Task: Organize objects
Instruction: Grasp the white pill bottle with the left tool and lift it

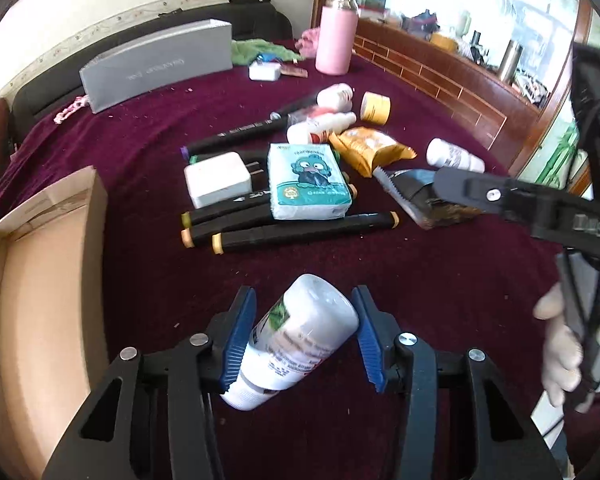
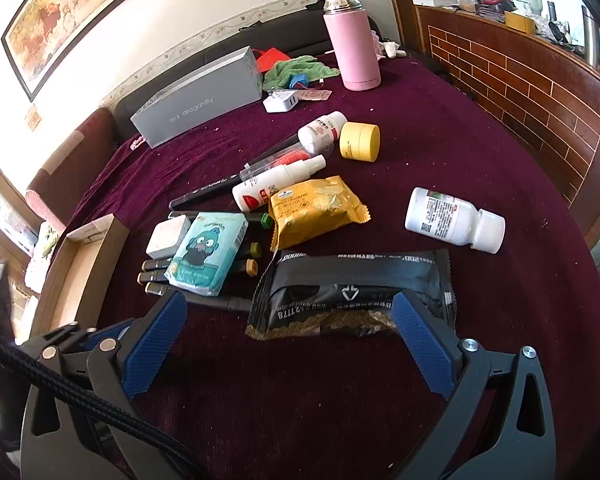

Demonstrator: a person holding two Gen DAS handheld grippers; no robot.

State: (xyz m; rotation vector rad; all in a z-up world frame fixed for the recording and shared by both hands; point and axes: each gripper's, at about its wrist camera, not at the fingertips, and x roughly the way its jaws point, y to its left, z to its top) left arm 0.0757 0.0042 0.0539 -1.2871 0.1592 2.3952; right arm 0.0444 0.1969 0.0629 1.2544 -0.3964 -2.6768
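Gripping a white bottle (image 1: 300,336) tilted between my left gripper (image 1: 306,334) pads, I hold it above the maroon cloth (image 1: 440,300), beside the cardboard box (image 1: 40,280). My right gripper (image 2: 288,344) is spread wide around the black snack packet (image 2: 352,292), pads not yet closed on it.
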